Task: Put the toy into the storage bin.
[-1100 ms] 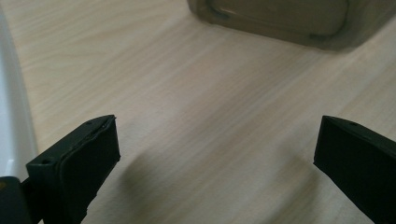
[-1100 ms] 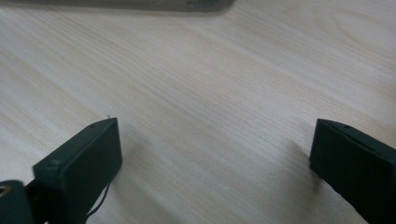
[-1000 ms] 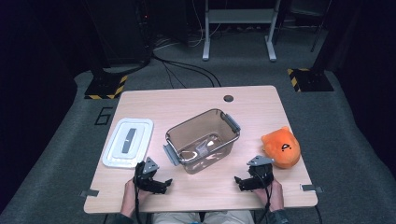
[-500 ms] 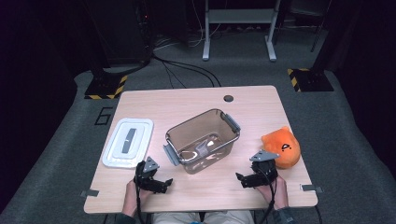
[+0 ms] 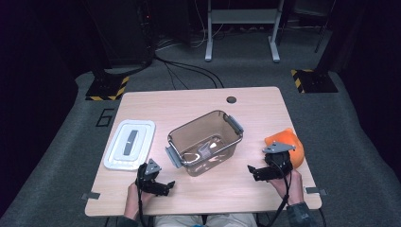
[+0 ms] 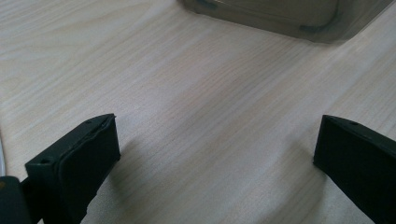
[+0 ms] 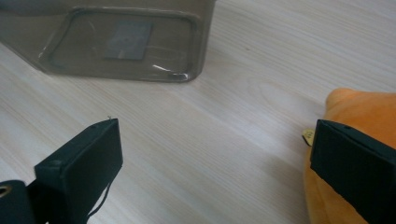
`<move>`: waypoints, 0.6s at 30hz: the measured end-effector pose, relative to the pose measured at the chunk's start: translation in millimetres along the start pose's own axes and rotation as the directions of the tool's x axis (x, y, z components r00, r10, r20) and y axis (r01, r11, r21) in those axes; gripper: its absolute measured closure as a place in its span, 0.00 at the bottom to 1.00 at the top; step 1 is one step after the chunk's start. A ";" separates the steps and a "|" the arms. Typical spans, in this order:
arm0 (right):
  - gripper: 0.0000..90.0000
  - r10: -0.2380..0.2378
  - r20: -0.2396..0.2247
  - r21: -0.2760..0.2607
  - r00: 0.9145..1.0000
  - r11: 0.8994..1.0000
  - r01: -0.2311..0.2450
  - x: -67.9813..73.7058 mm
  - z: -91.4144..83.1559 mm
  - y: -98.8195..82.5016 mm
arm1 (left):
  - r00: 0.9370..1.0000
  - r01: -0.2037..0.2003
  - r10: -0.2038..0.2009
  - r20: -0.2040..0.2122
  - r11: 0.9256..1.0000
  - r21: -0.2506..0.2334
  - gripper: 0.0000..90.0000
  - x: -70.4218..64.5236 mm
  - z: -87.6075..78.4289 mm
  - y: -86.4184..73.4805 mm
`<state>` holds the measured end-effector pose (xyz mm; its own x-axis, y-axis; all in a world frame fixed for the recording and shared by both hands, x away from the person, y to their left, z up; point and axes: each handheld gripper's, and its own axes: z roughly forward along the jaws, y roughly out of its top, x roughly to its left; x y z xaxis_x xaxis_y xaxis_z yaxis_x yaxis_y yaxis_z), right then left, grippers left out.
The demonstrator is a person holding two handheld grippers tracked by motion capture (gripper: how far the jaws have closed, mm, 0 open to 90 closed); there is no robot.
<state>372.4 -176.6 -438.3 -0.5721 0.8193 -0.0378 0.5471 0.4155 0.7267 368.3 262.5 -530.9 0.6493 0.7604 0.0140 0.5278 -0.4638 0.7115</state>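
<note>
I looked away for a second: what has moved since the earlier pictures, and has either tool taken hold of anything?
The right tool has edged forward and toward the orange plush toy, jaws open with one now beside the toy; nothing is gripped. The left tool stayed near the table's front edge, open and empty. The clear bin and white lid have not moved.

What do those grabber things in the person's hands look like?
Each hand-held gripper, left and right, is black with two blocky black jaws, a grey three-cornered plate on top and a black cable trailing back. The right sleeve looks dark.
</note>
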 end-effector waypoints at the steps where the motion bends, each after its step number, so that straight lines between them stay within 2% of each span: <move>1: 0.02 0.010 0.003 0.003 1.000 1.000 -0.010 -1.3 -1.0 1.6 | 1.000 0.000 0.000 0.000 1.000 0.000 0.00 0.0 0.0 0.0; 2: 0.01 -0.001 0.005 0.005 1.000 1.000 0.001 -4.2 -1.6 3.0 | 1.000 0.001 -0.001 0.000 1.000 0.000 0.00 -0.1 0.0 0.0; 3: 0.01 0.021 0.008 0.010 1.000 1.000 -0.021 -4.7 -2.3 4.9 | 1.000 0.001 -0.001 0.000 1.000 0.000 0.00 -0.1 0.0 0.0; 4: 0.01 0.001 0.005 0.008 1.000 1.000 -0.001 -8.8 -3.0 6.0 | 1.000 0.001 -0.001 0.000 1.000 0.000 0.00 0.0 0.0 0.0; 5: 0.01 0.022 0.007 0.010 1.000 1.000 -0.022 -10.0 -3.6 7.9 | 1.000 0.000 0.000 0.000 1.000 0.000 0.00 0.0 0.0 0.0; 6: 0.01 0.004 0.010 0.012 1.000 1.000 -0.004 -13.7 -4.3 9.3 | 1.000 0.001 -0.001 0.000 1.000 0.000 0.00 -0.1 0.0 0.0; 7: 0.01 0.023 0.016 0.011 1.000 1.000 -0.023 -15.1 -4.7 11.5 | 1.000 0.001 -0.001 0.000 1.000 0.000 0.00 -0.1 0.0 0.0; 9: 0.00 0.011 0.018 0.017 1.000 1.000 -0.012 -21.7 -5.6 15.4 | 1.000 0.001 -0.001 0.000 1.000 0.000 0.00 -0.1 0.0 0.0; 18: 0.00 0.018 0.104 0.045 0.994 0.999 -0.023 -52.1 -8.3 34.0 | 1.000 0.006 -0.006 0.002 1.000 -0.001 0.00 -0.4 0.1 -0.1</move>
<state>415.7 -208.4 -405.9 -0.4953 0.8633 -0.0963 0.5869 0.4144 0.6956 368.1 262.2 -531.1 0.6471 0.7623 0.0088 0.5310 -0.4590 0.7123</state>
